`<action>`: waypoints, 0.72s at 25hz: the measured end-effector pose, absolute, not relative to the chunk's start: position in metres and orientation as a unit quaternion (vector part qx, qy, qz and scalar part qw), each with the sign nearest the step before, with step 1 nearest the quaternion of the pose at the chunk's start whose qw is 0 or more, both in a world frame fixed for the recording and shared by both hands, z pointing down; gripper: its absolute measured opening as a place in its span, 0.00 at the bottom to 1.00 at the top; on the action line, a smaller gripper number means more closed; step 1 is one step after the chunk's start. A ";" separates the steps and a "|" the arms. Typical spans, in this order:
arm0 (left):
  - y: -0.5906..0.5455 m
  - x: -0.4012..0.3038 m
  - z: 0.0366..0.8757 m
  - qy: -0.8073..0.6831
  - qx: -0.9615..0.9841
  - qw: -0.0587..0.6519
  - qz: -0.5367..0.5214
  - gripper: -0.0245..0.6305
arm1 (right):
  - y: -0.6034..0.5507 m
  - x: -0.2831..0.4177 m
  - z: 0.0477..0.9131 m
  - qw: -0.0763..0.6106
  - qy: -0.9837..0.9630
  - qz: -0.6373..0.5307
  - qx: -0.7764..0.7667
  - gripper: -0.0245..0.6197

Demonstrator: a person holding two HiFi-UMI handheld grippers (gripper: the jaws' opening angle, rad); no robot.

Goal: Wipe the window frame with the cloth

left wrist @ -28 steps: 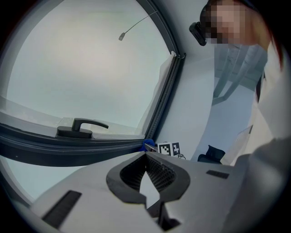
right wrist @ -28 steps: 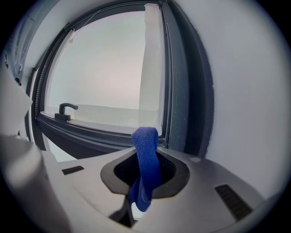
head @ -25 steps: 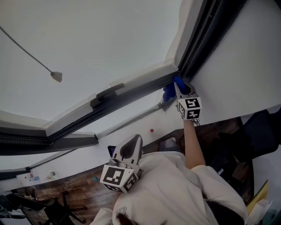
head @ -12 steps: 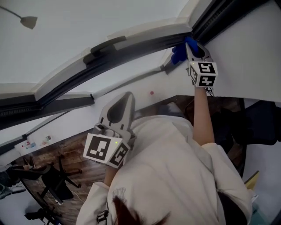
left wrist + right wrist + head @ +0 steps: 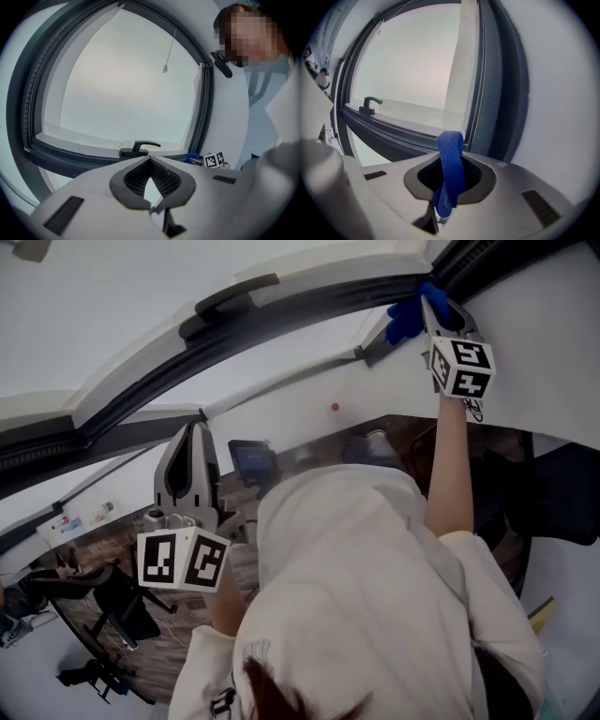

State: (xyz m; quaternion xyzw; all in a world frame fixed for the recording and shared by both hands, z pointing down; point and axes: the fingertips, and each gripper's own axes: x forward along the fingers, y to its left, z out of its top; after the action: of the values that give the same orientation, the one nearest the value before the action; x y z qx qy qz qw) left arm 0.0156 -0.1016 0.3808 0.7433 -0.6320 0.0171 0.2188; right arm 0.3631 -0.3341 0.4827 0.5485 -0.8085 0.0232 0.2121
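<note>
The dark window frame [image 5: 281, 329] curves across the head view, with a black handle [image 5: 234, 298] on its sash. My right gripper [image 5: 429, 304] is raised to the frame's corner at the upper right and is shut on a blue cloth [image 5: 405, 322], which lies against the frame. In the right gripper view the cloth [image 5: 450, 168] stands up between the jaws of that gripper [image 5: 449, 161], just before the frame's dark upright [image 5: 499, 93]. My left gripper [image 5: 192, 432] hangs lower left, away from the frame, shut and empty. Its own view shows that gripper [image 5: 150, 161] below the handle [image 5: 138, 147].
A blind cord's pull [image 5: 165, 68] hangs in front of the pane. The white wall [image 5: 553, 352] runs right of the frame. Below are a wooden floor, a black office chair [image 5: 122, 615] and a dark screen [image 5: 251, 461]. The person's white hooded top [image 5: 375, 615] fills the lower head view.
The right gripper with the cloth has shifted up and right in the head view, staying at the frame's corner. The left gripper has swung left and lower.
</note>
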 end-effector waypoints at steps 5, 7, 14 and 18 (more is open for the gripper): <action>-0.092 0.008 0.381 -0.640 0.735 0.225 0.015 0.04 | -0.333 0.367 0.482 0.199 -0.803 0.054 0.559 0.12; -0.087 0.003 0.381 -0.645 0.729 0.228 0.014 0.04 | -0.323 0.356 0.474 0.175 -0.814 0.075 0.549 0.12; -0.067 -0.018 0.392 -0.656 0.712 0.250 0.012 0.04 | -0.211 0.238 0.456 0.043 -0.906 0.205 0.368 0.12; -0.058 -0.033 0.394 -0.651 0.715 0.255 0.018 0.04 | -0.154 0.191 0.446 0.030 -0.919 0.238 0.314 0.12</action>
State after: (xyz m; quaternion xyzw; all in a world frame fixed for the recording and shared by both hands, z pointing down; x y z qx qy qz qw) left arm -0.0332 -0.0581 0.3945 0.7149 -0.6509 0.0182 0.2548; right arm 0.1913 -0.1535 0.4463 0.3140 -0.9187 0.2377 0.0298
